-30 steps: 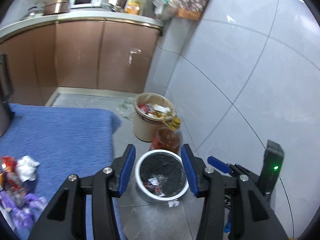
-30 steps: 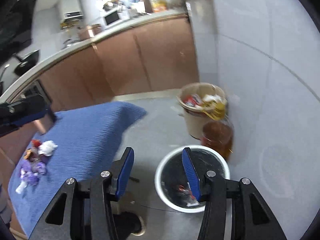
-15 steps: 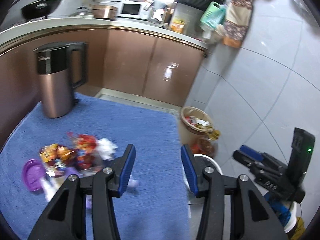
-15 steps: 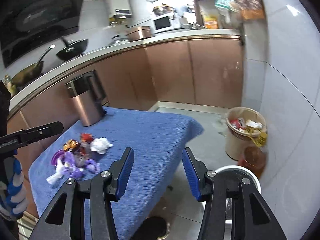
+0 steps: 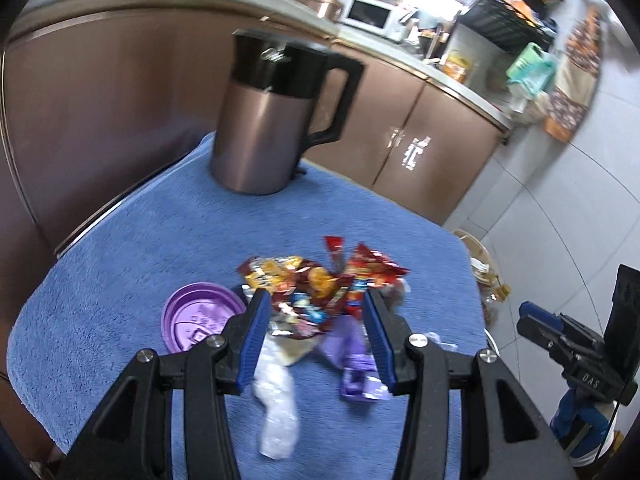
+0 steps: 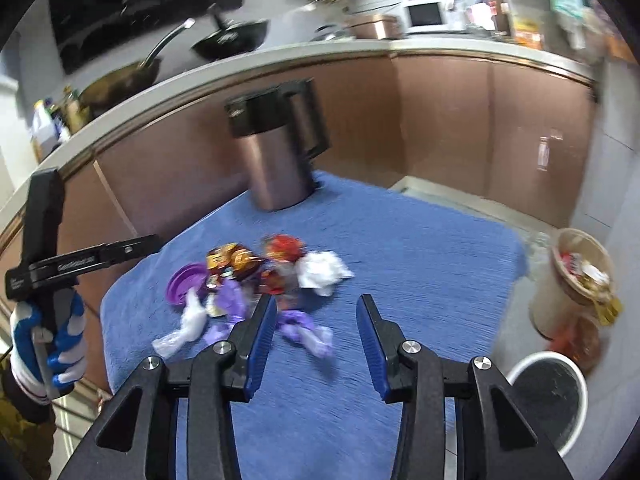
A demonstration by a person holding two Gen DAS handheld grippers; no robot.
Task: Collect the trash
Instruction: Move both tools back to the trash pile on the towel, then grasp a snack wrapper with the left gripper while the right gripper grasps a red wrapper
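A heap of trash lies on the blue towel (image 5: 120, 272): red and yellow snack wrappers (image 5: 320, 280), a purple lid (image 5: 200, 316), purple wrappers (image 5: 352, 364), a clear plastic scrap (image 5: 276, 412). My left gripper (image 5: 316, 336) is open and empty, just above the heap. My right gripper (image 6: 316, 336) is open and empty, near the heap's right side, close to a purple wrapper (image 6: 304, 328) and crumpled white tissue (image 6: 324, 272). The white bin with a black liner (image 6: 548, 392) stands on the floor to the right.
A copper kettle (image 5: 272, 120) stands at the towel's far end. A full beige bin (image 6: 576, 280) and an amber oil bottle (image 6: 576, 340) stand by the white bin. Brown cabinets run behind. The right gripper shows in the left wrist view (image 5: 576, 352).
Both grippers swung from over the white floor bin back to the towel. They now hover near the trash heap, still open and empty.
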